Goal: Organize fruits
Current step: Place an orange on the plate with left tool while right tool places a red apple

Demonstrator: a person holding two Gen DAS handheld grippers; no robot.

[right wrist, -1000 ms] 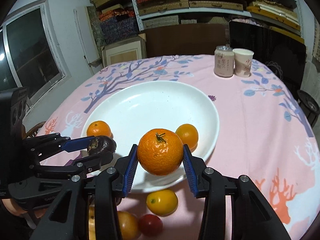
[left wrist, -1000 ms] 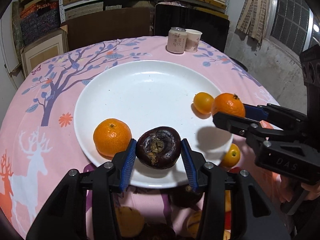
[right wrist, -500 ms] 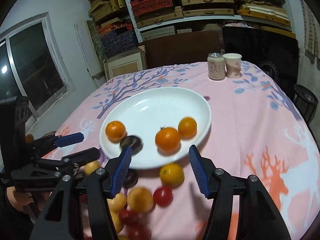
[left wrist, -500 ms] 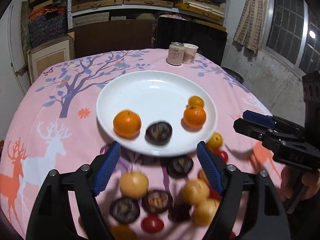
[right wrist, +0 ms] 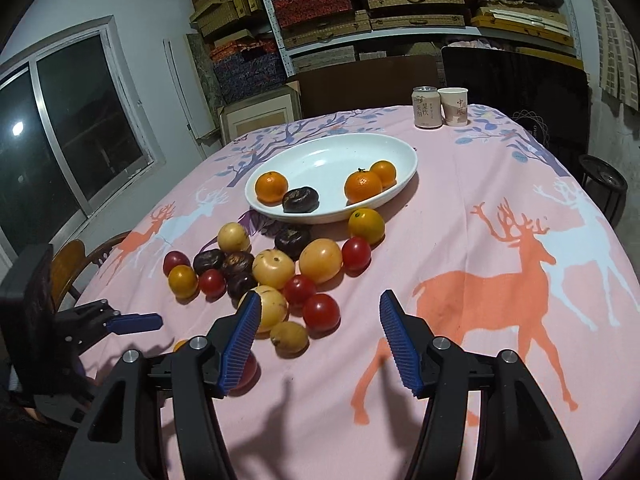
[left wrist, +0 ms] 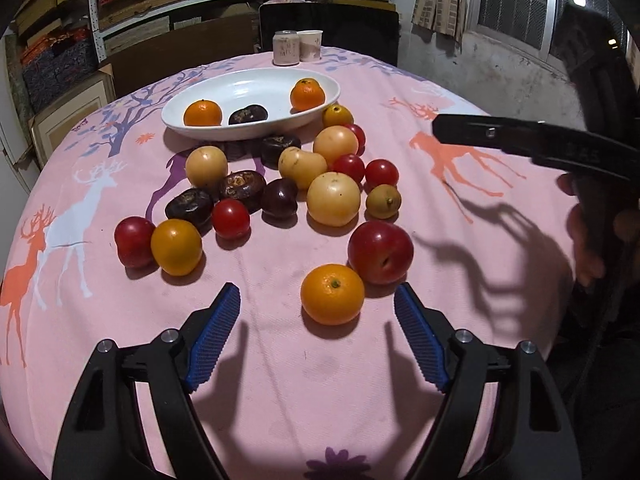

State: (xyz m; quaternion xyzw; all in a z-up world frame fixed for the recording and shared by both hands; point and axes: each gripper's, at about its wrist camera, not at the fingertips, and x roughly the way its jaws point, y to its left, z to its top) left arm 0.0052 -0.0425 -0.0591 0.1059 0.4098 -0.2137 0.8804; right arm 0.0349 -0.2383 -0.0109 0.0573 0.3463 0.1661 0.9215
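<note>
- The white plate (right wrist: 402, 148) sits on the pink-clothed surface (right wrist: 500, 184), toward its far side.
- In the right wrist view the plate holds four fruits: a mandarin (right wrist: 271, 187) at the left, a dark wrinkled fruit (right wrist: 301, 199) touching it, a larger mandarin (right wrist: 363, 186), and a small orange fruit (right wrist: 383, 173) just behind that.
- The loose fruits (left wrist: 333, 199) lie in a cluster on the cloth in front of the plate: yellow, red, dark and orange ones, several touching.
- An orange (left wrist: 332, 294) and a red plum (left wrist: 380, 251) lie nearest, touching each other.
- A can (right wrist: 426, 107) and a paper cup (right wrist: 453, 106) stand side by side beyond the plate.
- The left hand-held gripper (left wrist: 318, 332) is spread wide and empty, above bare cloth just short of the orange.
- The right hand-held gripper (right wrist: 318, 338) is parted about halfway, holding nothing, with a red tomato (right wrist: 321, 312) just ahead.
</note>
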